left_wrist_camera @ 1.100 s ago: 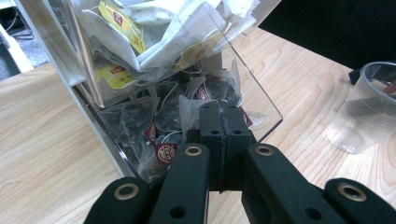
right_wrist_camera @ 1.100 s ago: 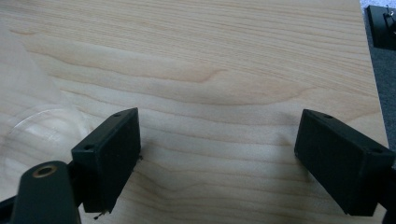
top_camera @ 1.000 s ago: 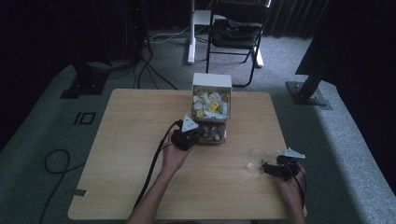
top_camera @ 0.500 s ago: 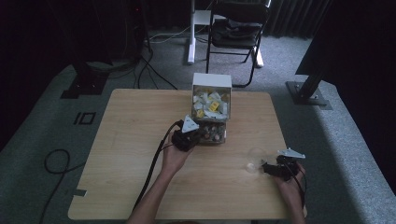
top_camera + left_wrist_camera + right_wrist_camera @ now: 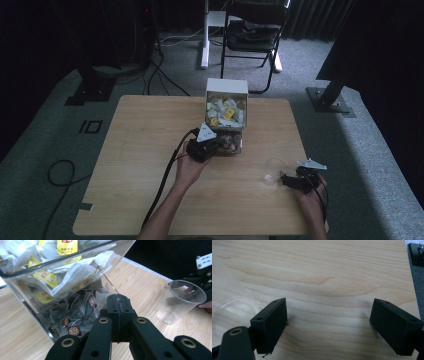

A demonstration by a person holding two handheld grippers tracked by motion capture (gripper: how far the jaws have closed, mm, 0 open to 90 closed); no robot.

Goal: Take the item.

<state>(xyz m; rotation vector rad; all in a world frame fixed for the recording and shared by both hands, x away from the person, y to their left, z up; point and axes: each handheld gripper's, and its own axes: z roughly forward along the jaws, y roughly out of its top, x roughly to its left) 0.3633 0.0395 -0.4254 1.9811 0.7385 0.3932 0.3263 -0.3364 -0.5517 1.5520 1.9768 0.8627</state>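
Pinching a thin tea bag string, the left tongs [image 5: 117, 307] are squeezed tight right at the front of the clear box [image 5: 62, 282]. The string [image 5: 106, 277] runs up from the closed jaws to a white tea bag [image 5: 101, 300] among the many tea bags in the box. The box stands at the far middle of the desk [image 5: 145, 145]. The right tongs [image 5: 327, 325] are wide apart with nothing between them, low over the desk. A clear cup [image 5: 274, 171] stands just beside the right tongs, near the desk's right edge.
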